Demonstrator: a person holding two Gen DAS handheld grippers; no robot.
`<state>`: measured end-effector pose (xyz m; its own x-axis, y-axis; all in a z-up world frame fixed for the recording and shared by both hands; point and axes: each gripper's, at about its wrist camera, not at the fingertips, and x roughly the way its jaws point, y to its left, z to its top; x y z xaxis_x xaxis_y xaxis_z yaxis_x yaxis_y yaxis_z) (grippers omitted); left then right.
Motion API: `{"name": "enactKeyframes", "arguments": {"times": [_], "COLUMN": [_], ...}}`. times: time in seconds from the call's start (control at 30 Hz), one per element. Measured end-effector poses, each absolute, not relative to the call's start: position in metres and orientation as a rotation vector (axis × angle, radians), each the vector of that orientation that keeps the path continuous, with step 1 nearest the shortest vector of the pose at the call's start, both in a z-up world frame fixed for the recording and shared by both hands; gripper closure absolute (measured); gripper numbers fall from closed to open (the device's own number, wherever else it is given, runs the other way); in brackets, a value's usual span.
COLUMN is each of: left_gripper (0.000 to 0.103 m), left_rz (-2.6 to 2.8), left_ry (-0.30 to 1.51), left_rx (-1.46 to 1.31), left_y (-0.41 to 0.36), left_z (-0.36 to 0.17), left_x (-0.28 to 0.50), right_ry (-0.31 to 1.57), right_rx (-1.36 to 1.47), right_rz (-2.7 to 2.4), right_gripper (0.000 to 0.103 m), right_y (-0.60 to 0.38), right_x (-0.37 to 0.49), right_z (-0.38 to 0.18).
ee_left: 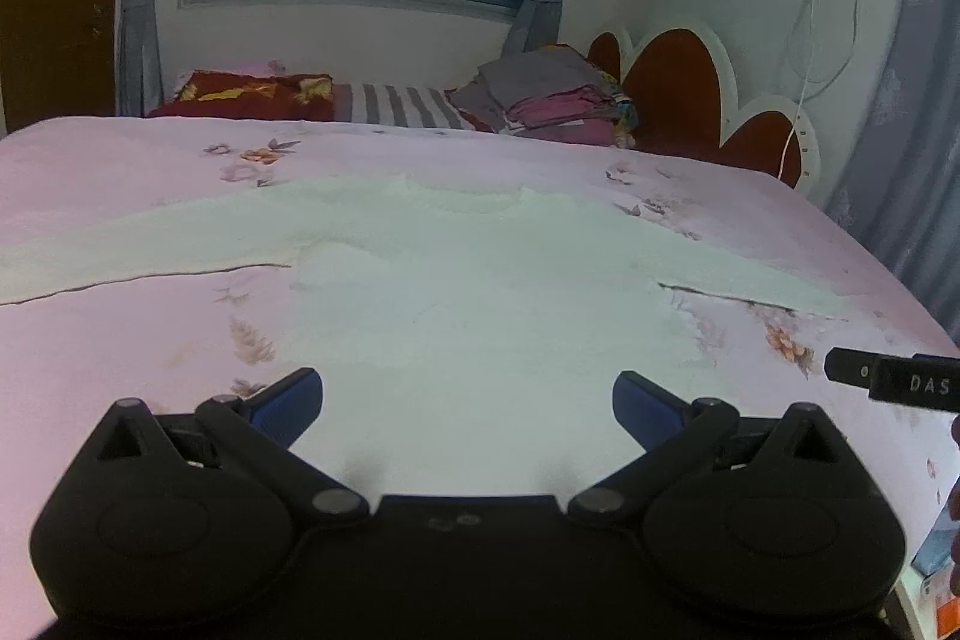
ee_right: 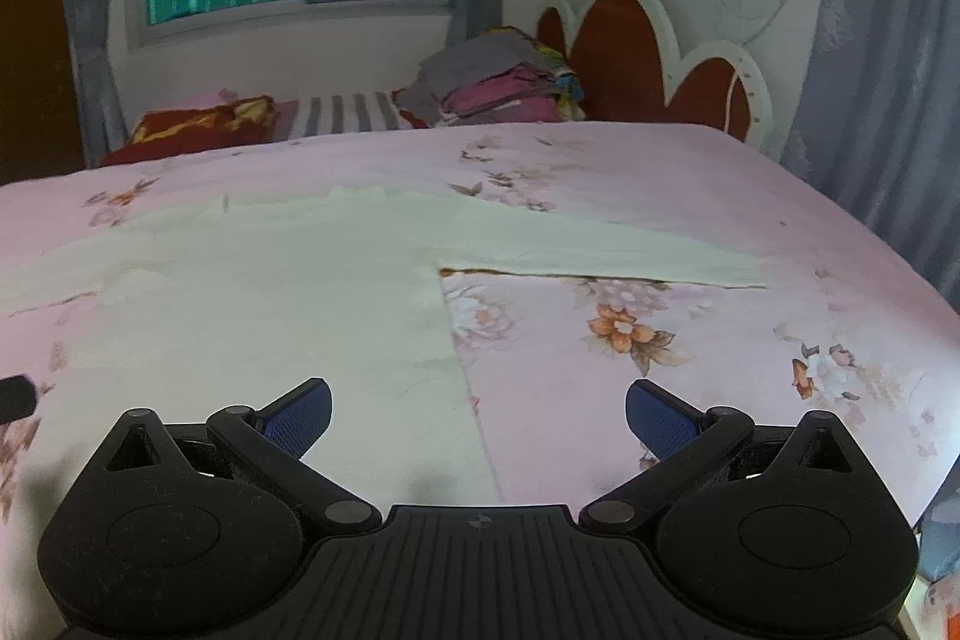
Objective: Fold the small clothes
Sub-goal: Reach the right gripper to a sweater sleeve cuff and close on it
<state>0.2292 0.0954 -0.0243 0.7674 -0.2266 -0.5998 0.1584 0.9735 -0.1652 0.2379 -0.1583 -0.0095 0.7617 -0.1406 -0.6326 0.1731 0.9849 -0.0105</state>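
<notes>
Left wrist view. Left gripper (ee_left: pixel 467 403) released, blue pads wide apart, nothing between them, poised low over the near hem of a pale long-sleeved top (ee_left: pixel 456 268). Top spread flat, front or back up not determinable, on a pink floral bedsheet (ee_left: pixel 120 352); neckline at the far side, one sleeve stretched out to the left, the other to the right. Tip of the right gripper (ee_left: pixel 894 382) visible at the right edge, beyond the top's right side. Stack of folded clothes (ee_left: pixel 552 100) at the far end of the bed by the headboard (ee_left: pixel 678 94), well apart from the work.

Right wrist view. Right gripper (ee_right: pixel 478 421) likewise released and empty, straddling the top's right side seam near the hem; left pad over the fabric, right pad over bare sheet. Right sleeve (ee_right: pixel 600 253) lying straight out toward the right. Contact with the cloth not determinable.

Assessment. Garment laid out, no fold yet made; step in hand judged to be the first grasp. Next move likely calls for lowering both sets of pads onto the fabric, pinching a single edge cleanly without gathering the sheet beneath, then carrying a sleeve or side inward across the body.
</notes>
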Motion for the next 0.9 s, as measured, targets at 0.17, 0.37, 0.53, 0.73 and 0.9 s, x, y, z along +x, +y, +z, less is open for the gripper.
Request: {"name": "enactKeyframes", "arguments": {"times": [0.17, 0.37, 0.53, 0.73, 0.9], "left_gripper": [0.0, 0.0, 0.0, 0.0, 0.0], "left_rz": [-0.186, -0.154, -0.127, -0.153, -0.138], "left_ry": [0.676, 0.739, 0.774, 0.799, 0.794], "left_rx": [-0.108, -0.039, -0.021, 0.022, 0.033], "left_y": [0.088, 0.06, 0.03, -0.007, -0.024], "left_z": [-0.032, -0.052, -0.064, -0.072, -0.072], "left_x": [0.261, 0.312, 0.355, 0.391, 0.411], "right_ry": [0.67, 0.698, 0.703, 0.668, 0.665], "right_rx": [0.116, 0.269, 0.38, 0.462, 0.607], "right_rz": [-0.177, -0.287, -0.347, -0.426, -0.474], "right_gripper": [0.0, 0.0, 0.0, 0.052, 0.057], "right_y": [-0.194, -0.276, -0.353, -0.426, -0.476], "right_x": [0.27, 0.319, 0.348, 0.371, 0.385], "right_z": [-0.014, -0.033, -0.053, -0.075, -0.105]}}
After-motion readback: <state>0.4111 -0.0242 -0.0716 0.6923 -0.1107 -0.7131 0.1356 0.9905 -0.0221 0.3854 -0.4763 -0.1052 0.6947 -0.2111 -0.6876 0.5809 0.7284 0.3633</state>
